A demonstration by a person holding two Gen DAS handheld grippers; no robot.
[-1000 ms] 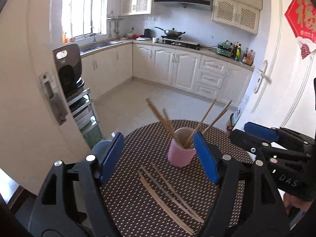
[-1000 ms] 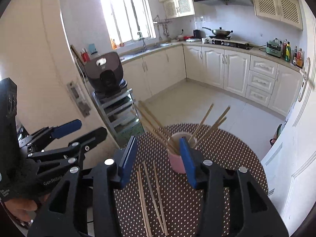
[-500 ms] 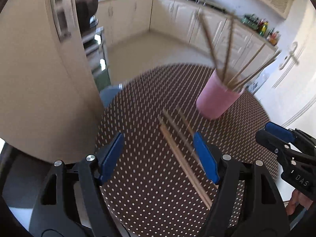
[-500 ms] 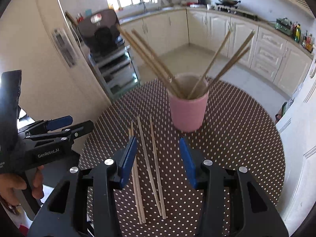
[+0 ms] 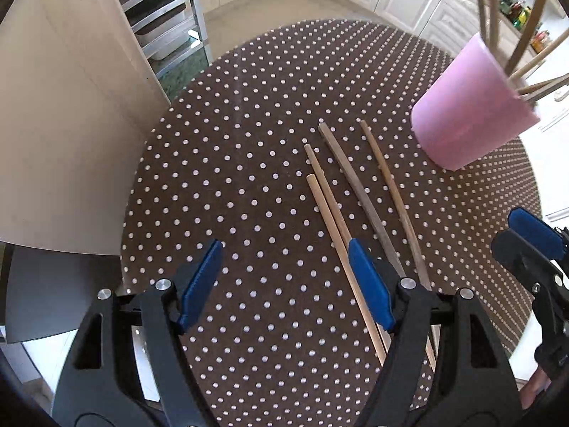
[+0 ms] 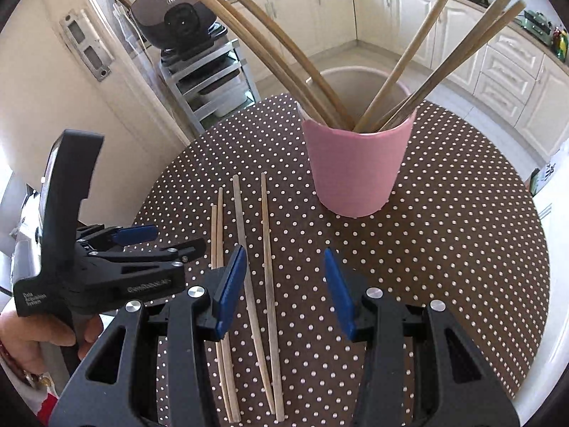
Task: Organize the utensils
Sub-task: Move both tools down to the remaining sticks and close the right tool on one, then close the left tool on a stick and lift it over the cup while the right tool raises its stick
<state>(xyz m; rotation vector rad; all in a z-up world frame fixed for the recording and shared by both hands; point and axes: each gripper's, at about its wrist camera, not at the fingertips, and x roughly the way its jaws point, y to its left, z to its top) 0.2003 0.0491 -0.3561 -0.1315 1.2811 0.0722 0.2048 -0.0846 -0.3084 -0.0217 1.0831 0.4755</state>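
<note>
Several loose wooden chopsticks lie side by side on a round brown polka-dot table. A pink cup holding several upright chopsticks stands beyond them. My left gripper is open and empty, low over the table just left of the chopsticks; it also shows in the right wrist view. My right gripper is open and empty, with the two rightmost chopsticks between its fingers; its tip shows in the left wrist view.
A beige door panel stands against the table's left edge. A metal rack with a dark appliance on top stands behind the table. White kitchen cabinets line the far wall.
Both grippers have dropped lower and tilted down toward the table. The loose chopsticks and cup now look larger and closer. Both grippers stay open.
</note>
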